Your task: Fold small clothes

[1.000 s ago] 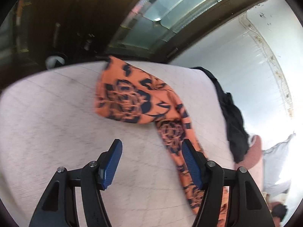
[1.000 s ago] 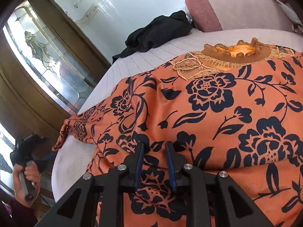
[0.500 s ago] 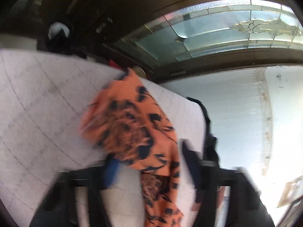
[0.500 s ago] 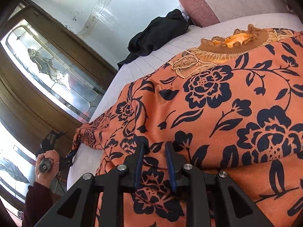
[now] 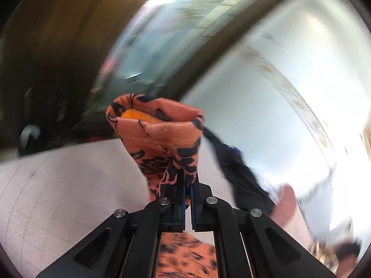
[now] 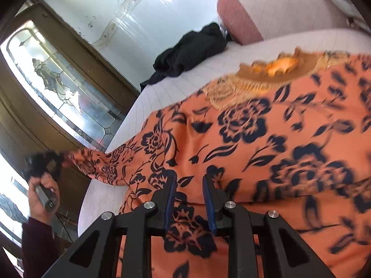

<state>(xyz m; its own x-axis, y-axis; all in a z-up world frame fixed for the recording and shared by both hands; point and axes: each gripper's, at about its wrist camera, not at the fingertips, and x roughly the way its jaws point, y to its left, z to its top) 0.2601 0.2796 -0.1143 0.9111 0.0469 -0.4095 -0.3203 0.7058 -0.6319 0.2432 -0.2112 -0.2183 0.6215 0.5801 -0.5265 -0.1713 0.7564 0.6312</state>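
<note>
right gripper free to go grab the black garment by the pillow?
Probably not yet. The right gripper has its jaws pinching the orange floral top; the black garment lies beyond it, otherwise unobstructed.

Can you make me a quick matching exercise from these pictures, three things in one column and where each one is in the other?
Things:
1. sleeve cuff
2. black garment
3. orange collar

Places:
A. bunched at the bed's far edge, near the pink cushion
B. clamped in the left gripper
C. lying at the top of the flowered top, on the bed

Pairs: 1-B, 2-A, 3-C
</note>
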